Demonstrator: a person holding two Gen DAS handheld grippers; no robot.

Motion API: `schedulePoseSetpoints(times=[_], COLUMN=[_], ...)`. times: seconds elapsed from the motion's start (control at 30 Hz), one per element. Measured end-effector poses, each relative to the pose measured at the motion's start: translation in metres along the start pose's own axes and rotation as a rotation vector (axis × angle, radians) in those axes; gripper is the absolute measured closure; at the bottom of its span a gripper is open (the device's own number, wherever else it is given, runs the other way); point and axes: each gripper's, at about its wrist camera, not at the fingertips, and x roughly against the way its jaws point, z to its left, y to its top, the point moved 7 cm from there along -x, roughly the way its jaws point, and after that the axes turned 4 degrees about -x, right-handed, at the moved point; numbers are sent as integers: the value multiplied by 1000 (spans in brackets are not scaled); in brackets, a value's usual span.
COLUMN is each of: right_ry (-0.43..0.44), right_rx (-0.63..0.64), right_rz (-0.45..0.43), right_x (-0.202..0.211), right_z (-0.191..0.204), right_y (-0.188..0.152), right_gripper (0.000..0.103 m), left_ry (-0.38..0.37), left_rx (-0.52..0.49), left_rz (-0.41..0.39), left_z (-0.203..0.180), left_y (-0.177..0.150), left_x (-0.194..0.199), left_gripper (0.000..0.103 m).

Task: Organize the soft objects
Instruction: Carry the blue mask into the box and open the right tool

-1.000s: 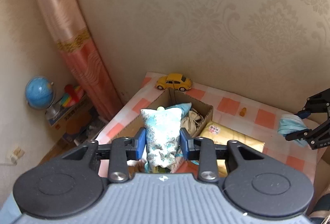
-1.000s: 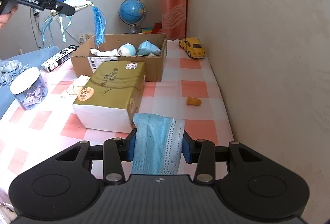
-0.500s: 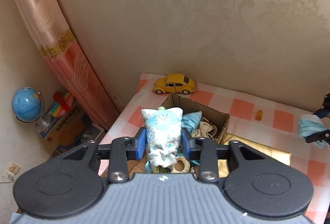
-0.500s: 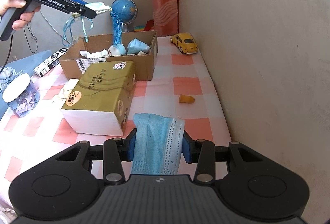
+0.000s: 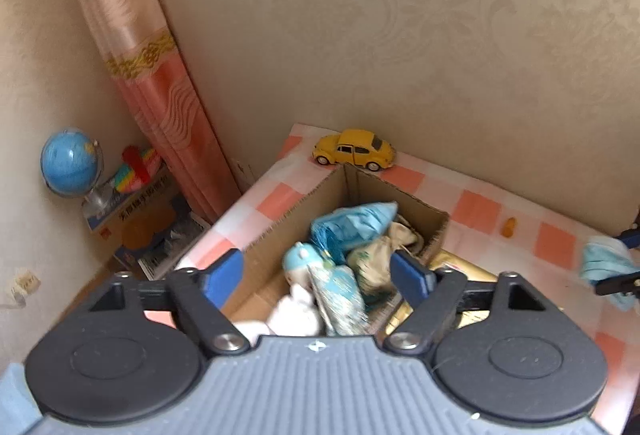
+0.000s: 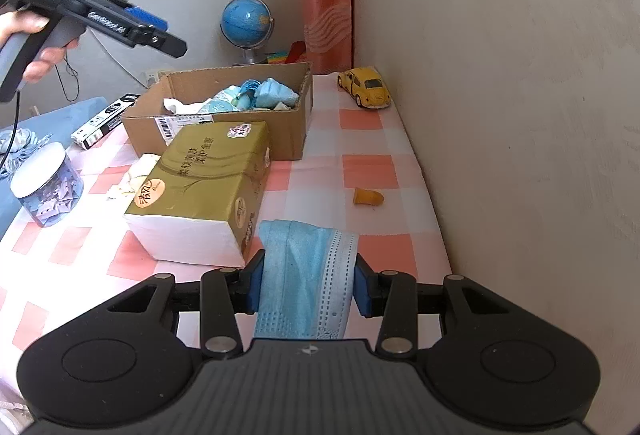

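A cardboard box point(image 5: 400, 191) point(image 6: 296, 131) on the checked tablecloth holds several soft items. My left gripper point(image 5: 318, 269) hovers over it, its jaws opening wide with nothing pressed between them. A blue-and-white floral pouch point(image 5: 340, 295) lies loose in the box just below them. From the right wrist view, the left gripper point(image 6: 168, 35) hangs above the box's left end, held by a hand. My right gripper point(image 6: 308, 287) is shut on a light blue face mask point(image 6: 308, 267) near the table's front. That mask point(image 5: 604, 267) also shows at the right edge of the left wrist view.
A gold tissue pack point(image 6: 208, 187) lies against the box's near side. A yellow toy car point(image 6: 364, 87) and a small orange cone point(image 6: 368, 197) sit by the wall on the right. At the left stand a clear jar point(image 6: 46, 187) and a black-and-white carton point(image 6: 104, 121).
The left gripper's jaws have spread apart and let go of the floral pouch, which now lies in the box. The left gripper also sank towards the box. The right gripper kept still.
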Motion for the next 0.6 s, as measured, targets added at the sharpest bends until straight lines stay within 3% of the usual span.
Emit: schedulePoseSetpoints(times=[0.2,0.6], right_ry=[8,19], right_rx=[28,78], right_rz=[-9,-65], right_x=[4,17], right_z=[4,12], right_y=[4,31], right_gripper=[56,56], left_ry=[25,155], left_rx=[50,160], left_rz=[-13,-66], left_z=[-25,-82], left_y=[-22,-66], left_x=[31,94], left_gripper=[10,5])
